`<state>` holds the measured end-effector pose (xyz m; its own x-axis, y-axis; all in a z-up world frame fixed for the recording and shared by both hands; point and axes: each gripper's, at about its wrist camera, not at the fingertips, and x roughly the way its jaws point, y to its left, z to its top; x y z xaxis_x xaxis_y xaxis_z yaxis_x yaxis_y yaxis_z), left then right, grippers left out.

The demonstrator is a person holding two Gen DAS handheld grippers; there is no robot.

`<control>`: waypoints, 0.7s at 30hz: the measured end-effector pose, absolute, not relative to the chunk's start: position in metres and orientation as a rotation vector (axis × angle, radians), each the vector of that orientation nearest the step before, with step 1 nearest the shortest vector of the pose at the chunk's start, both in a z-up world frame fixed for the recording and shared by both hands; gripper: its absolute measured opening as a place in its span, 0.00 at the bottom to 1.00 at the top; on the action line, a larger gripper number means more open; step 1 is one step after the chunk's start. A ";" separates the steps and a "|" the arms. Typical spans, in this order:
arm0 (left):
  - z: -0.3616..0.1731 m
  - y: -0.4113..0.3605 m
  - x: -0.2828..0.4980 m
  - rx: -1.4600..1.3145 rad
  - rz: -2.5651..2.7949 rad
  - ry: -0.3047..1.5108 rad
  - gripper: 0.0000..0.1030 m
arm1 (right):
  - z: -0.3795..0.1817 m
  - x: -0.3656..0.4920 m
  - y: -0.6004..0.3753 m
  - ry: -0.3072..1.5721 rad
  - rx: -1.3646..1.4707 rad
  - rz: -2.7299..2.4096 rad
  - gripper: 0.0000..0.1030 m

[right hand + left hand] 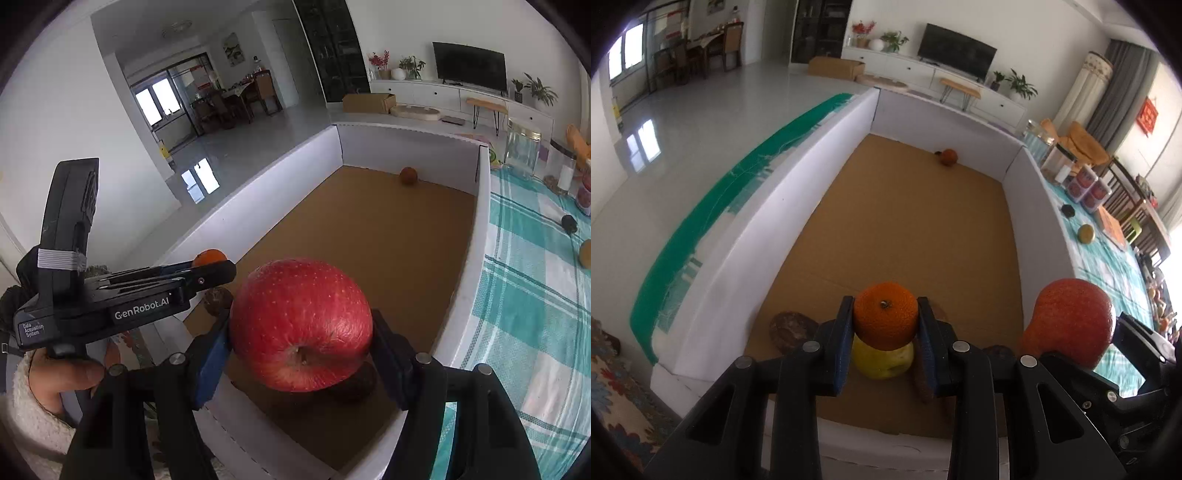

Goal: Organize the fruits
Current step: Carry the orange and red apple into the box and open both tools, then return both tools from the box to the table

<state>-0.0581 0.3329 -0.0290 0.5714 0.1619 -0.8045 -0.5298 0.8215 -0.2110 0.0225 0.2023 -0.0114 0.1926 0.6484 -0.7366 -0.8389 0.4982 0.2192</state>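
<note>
My left gripper [885, 317] is shut on an orange tangerine [885, 315], held above the near end of a white-walled box [820, 155] with a brown cardboard floor. Under it lies a yellow-green apple [882, 363], with dark brown fruits [792, 330] beside it. My right gripper [301, 328] is shut on a big red apple [301, 325], held over the box's near right corner. The red apple also shows in the left wrist view [1069, 323]. The left gripper [207, 271] with the tangerine [208, 256] shows in the right wrist view. A small orange-brown fruit [948, 157] lies at the box's far end.
A table with a teal checked cloth [535, 295] lies right of the box, carrying a glass jar [522, 147], containers [1087, 184], a dark round object [569, 223] and a yellowish fruit [1086, 233]. A patterned rug [617, 391] lies at the left.
</note>
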 end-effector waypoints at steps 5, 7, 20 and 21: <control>-0.047 0.332 -0.055 -0.459 0.447 0.925 0.41 | -0.031 0.022 0.216 0.919 -0.317 1.026 0.68; -0.047 0.332 -0.053 -0.463 0.457 0.921 0.67 | -0.034 0.024 0.216 0.943 -0.312 1.010 0.69; 0.014 0.266 -0.039 -0.359 0.352 0.711 0.78 | 0.016 0.067 0.053 0.655 -0.003 0.786 1.00; 0.019 0.252 -0.033 -0.341 0.316 0.705 0.79 | 0.007 0.074 0.033 0.654 -0.012 0.714 1.00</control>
<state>-0.0328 0.2520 0.0186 0.7192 0.1662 -0.6746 -0.3926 0.8983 -0.1972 0.0743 0.0326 0.0066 0.5666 0.6041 -0.5604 -0.6111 0.7643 0.2061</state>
